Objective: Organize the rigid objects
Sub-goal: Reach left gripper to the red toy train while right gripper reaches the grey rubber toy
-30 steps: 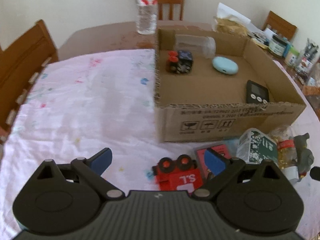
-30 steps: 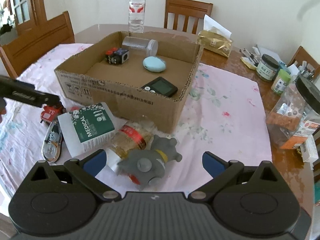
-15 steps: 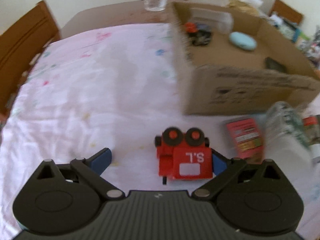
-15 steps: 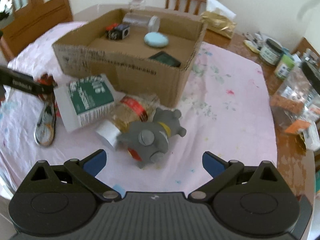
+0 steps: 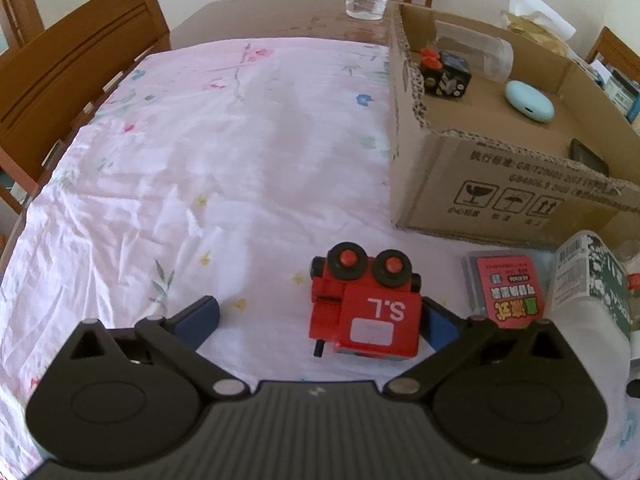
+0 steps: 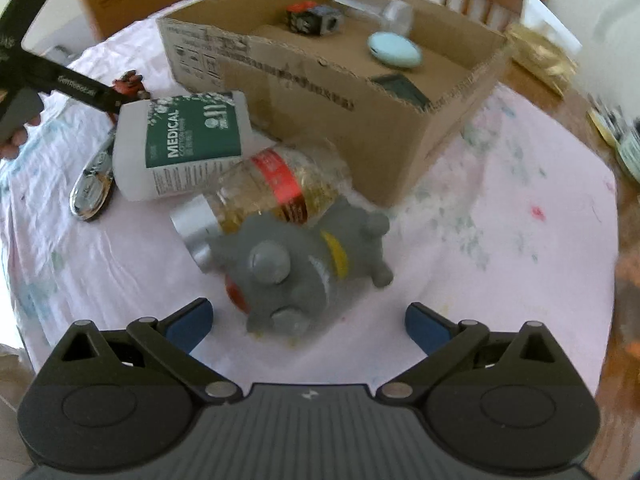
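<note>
Nearby, both grippers wide apart: left gripper (image 5: 320,318) opening around red toy train (image 5: 365,309), cardboard box (image 5: 500,192) beyond.

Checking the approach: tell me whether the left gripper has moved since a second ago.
Yes. The left gripper has moved in on the red toy train, and the cardboard box has shifted rightward in its view.
</note>
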### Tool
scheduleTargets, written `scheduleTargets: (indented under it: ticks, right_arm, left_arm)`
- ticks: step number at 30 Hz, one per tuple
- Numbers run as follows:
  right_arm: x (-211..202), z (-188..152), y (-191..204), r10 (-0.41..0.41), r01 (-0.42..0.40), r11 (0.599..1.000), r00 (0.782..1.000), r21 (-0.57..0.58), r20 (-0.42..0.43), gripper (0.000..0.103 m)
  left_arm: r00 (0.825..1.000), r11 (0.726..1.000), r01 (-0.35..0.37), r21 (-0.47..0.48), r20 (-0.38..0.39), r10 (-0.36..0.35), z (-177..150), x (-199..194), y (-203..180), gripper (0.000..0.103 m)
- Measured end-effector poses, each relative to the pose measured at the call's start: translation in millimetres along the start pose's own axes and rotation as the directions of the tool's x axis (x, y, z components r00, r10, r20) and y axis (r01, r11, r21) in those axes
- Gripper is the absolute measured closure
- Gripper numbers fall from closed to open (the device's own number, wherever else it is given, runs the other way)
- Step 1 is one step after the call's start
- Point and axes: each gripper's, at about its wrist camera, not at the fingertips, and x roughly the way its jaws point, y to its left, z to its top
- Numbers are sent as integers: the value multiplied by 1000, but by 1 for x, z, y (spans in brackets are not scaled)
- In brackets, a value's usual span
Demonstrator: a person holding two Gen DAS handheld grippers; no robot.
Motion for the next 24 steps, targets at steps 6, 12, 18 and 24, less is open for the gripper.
scheduleTargets:
  ticks: [6, 12, 18, 24]
  right_arm:
    - [4, 10, -4, 40, -42, 995, 999, -86, -26, 0]
    - [4, 27, 3, 20, -19, 975, 1000, -223, 3, 0]
    - [2, 30, 15, 77, -76, 967, 997, -244, -8, 0]
    - [-13, 23, 22, 90, -92, 983, 996, -159, -24, 0]
  left_arm:
    - [1000, 1000, -13, -22, 11, 13, 0, 1, -1, 0]
    - [1000, 999, -19, -30, 14, 19, -1, 0, -2, 0]
    - [1000, 999, -19, -32, 15, 20, -1, -1, -2, 0]
    - [1000, 1000, -14, -22, 14, 14, -1, 0, -1, 0]
